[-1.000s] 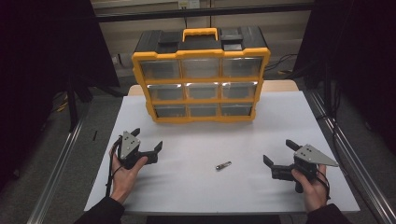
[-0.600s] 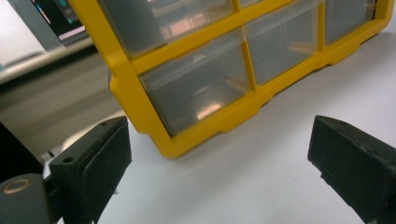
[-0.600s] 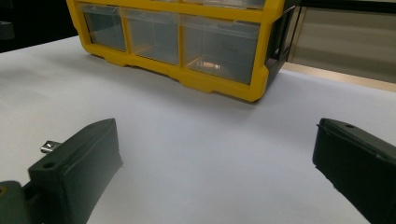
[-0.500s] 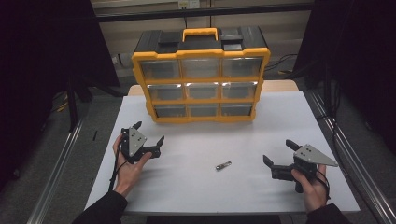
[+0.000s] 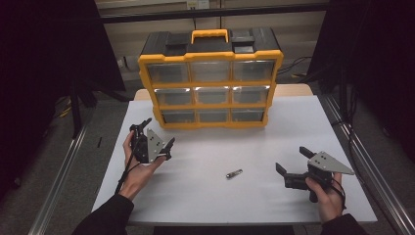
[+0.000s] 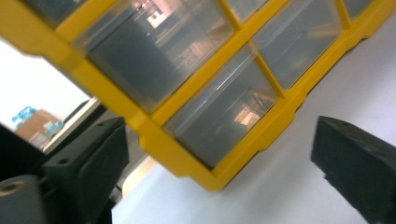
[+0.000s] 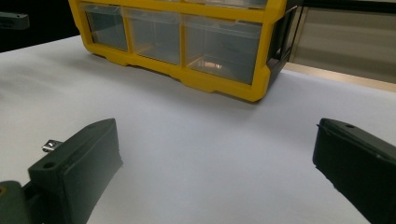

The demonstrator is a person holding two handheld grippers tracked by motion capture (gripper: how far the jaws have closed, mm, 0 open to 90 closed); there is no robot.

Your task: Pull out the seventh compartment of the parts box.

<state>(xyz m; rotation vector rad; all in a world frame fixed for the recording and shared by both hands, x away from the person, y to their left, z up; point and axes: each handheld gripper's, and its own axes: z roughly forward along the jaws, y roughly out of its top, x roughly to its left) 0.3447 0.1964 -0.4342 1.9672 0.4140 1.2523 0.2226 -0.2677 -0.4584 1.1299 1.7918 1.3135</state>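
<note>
Left gripper (image 5: 156, 137) lifted toward the drawer organizer (image 5: 210, 78) at 12 o'clock since a second ago, jaws spread empty; right gripper (image 5: 292, 164) likewise released.

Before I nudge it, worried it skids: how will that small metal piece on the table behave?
The small metal piece looks light, likely sliding easily on the smooth white table. It lies flat, so tipping seems unlikely; it may roll.
</note>
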